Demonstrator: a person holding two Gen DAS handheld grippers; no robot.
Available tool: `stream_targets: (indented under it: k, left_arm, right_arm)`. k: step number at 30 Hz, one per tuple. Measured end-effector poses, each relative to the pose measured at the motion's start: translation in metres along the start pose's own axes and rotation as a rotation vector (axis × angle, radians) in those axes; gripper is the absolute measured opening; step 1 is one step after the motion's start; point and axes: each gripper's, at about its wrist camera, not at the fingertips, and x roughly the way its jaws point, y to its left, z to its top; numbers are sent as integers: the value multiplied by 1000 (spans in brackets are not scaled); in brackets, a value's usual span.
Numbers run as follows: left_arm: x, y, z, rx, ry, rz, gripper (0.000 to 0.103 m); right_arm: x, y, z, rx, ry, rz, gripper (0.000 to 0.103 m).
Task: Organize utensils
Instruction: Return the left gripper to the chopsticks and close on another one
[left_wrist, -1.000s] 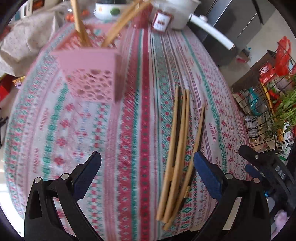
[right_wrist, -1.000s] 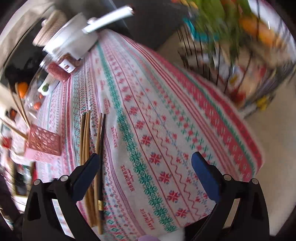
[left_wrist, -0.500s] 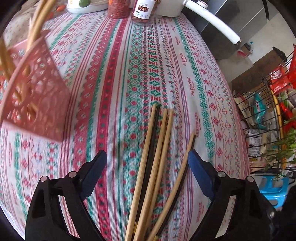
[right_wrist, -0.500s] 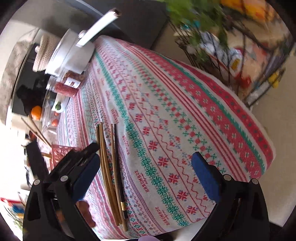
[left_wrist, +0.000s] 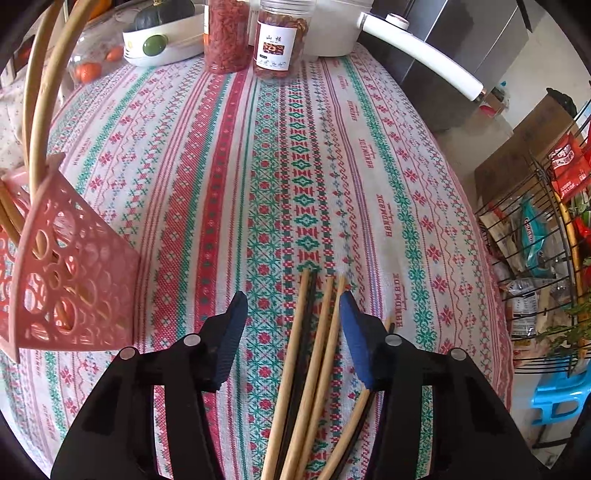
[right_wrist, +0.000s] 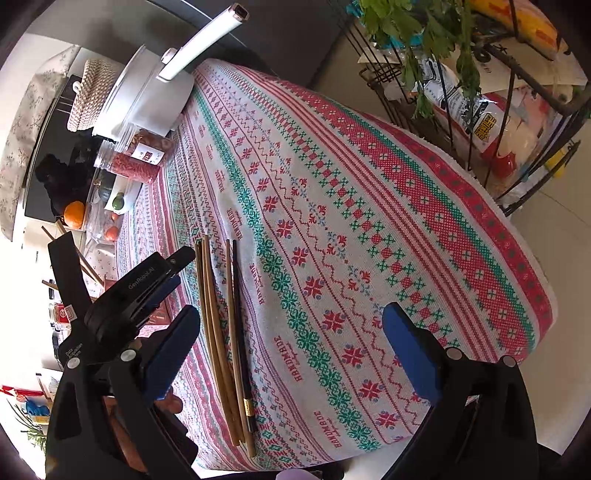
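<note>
Chopsticks (left_wrist: 314, 354): we count about five loose sticks, slim round tan wood plus dark ones, lying side by side on the woven striped tablecloth (left_wrist: 207, 177) over the counter. Left gripper (left_wrist: 291, 325) fingers narrowed around the bundle, contact unclear. Right gripper (right_wrist: 291, 354) fingers wide, holding nothing, just beside them. Pink perforated plastic holder (left_wrist: 70, 280) carries more sticks; two clear jars (left_wrist: 280, 37) behind
</note>
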Motion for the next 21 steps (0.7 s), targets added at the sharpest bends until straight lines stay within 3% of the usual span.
stream_targets:
  k: [14,21]
  left_arm:
    - [13,4,2,18,11,62,30]
    - [17,-10,-4,119,-12,141,22]
  right_arm:
    - [7,0,-1,1,24,-12,96]
    - [9,-2,0,-3,22,-31,96]
